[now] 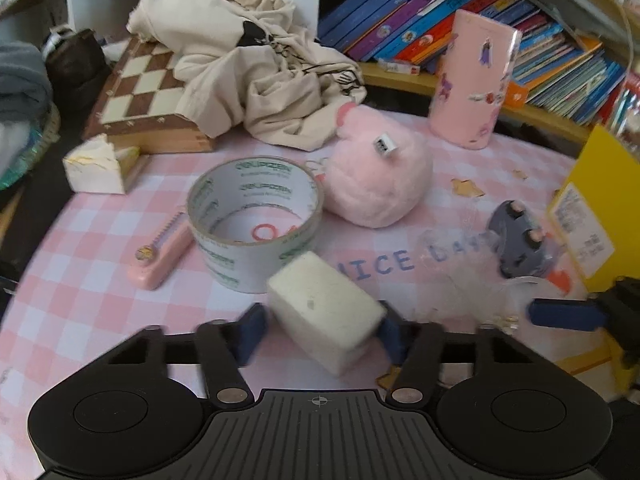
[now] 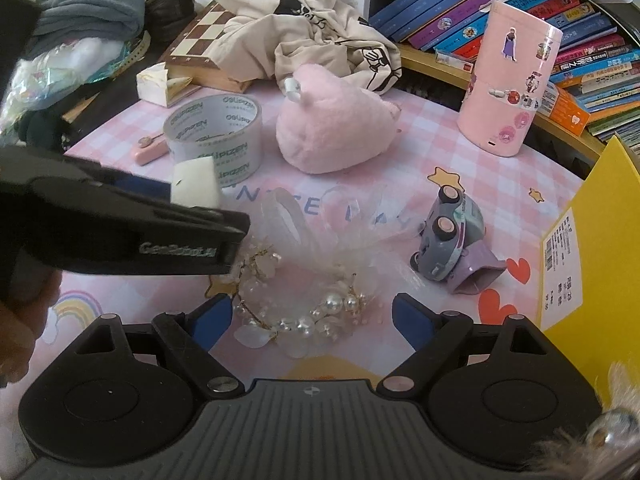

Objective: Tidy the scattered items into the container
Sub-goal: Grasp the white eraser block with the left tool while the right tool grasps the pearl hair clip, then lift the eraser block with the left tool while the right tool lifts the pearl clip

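Tongs of the left hand (image 1: 320,330), black with blue pads, are seen on either side of a cream-white rectangular foam block (image 1: 326,310); whether the pads press on it or only flank it cannot be told, as this part is blurred. From the right wrist view the same block (image 2: 197,185) is seen at the tip of the left tool, whose black side is lettered in silver, partly legible as "GenRobot". The right tongs (image 2: 312,318) are spread wide and grip nothing; a clear-petalled headpiece strung with white pearls and gold wire (image 2: 296,320) lies on the desk between them.

Just beyond the block stands a roll of clear packing tape (image 1: 256,220), its white core printed repeatedly in green with a brand that reads roughly as "delipizen". A small pink tool (image 1: 160,256) lies just beside the roll. The pink-and-white checked desk mat (image 1: 80,280) is printed in blue with "NICE DAY". A fluffy pink plush toy (image 2: 332,136), a grey-lilac toy car lying on its side (image 2: 448,240) and a tall pink cylinder covered in stickers (image 2: 508,88) are also on the mat. A yellow box with a white printed label (image 2: 592,248), too small to be read, stands at the right edge.
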Demonstrator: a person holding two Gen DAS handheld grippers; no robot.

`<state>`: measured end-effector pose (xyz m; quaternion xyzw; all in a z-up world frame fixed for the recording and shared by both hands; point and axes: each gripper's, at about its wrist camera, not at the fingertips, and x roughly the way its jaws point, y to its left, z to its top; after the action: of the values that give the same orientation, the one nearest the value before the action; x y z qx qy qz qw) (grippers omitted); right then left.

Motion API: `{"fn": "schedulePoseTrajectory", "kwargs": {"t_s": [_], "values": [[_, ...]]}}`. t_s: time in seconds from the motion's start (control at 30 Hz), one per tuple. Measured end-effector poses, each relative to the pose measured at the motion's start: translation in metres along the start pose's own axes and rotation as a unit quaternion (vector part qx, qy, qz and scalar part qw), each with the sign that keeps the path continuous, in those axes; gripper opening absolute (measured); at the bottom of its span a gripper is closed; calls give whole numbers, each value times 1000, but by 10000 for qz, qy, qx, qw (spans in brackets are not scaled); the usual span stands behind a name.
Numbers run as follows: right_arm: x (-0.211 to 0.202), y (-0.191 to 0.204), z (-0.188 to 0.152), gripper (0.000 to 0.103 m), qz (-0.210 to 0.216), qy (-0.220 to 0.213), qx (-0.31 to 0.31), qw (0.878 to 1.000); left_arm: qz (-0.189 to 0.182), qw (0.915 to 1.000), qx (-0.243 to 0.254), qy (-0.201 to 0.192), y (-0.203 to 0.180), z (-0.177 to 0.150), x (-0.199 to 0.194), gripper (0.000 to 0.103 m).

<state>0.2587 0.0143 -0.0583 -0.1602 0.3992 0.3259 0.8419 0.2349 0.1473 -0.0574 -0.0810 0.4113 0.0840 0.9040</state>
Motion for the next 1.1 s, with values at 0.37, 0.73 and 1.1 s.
{"fn": "schedulePoseTrajectory", "kwargs": {"t_s": [0.37, 0.73, 1.1], "values": [[11, 1, 5, 89, 74, -9, -96, 9999, -111, 9995, -308, 47, 18, -11, -20, 36], [0, 7, 1, 66, 190, -18, -255, 9995, -223, 9986, -474, 54, 25, -24, -43, 33], [-38, 18, -8, 66, 173, -219, -209, 9994, -409, 9981, -408, -192, 22, -32, -74, 33]]}}
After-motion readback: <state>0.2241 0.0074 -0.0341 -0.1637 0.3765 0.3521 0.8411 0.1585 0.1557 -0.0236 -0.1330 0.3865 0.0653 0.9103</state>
